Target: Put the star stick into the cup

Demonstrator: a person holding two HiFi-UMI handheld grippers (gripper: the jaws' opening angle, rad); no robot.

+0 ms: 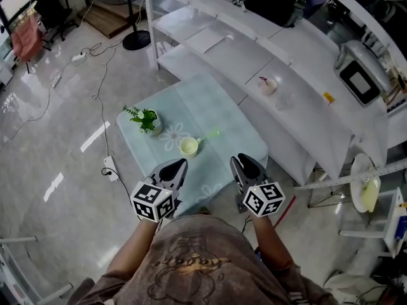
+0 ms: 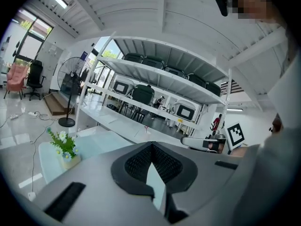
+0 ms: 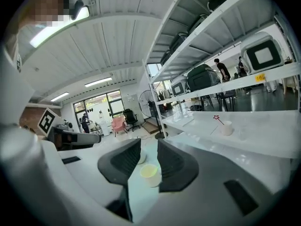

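The cup (image 1: 189, 147) stands near the middle of the small pale green worktop (image 1: 213, 103), and the star stick (image 1: 208, 135) rests in it, its green shaft leaning out over the rim toward the right. A small potted plant (image 1: 147, 119) stands on the same worktop, to the left of the cup and apart from it. Both tongs hover over the near edge, well short of the cup. The left tongs (image 1: 182, 163) have their tips together with nothing between them, only a narrow wedge of gap further back. The right tongs (image 1: 236, 164) stand apart and hold nothing; in the right gripper view the cup shows through the gap, beyond the pads and untouched. On the white shelf (image 1: 305, 116) behind, 1 more white cup (image 1: 269, 86) holds a red star stick.
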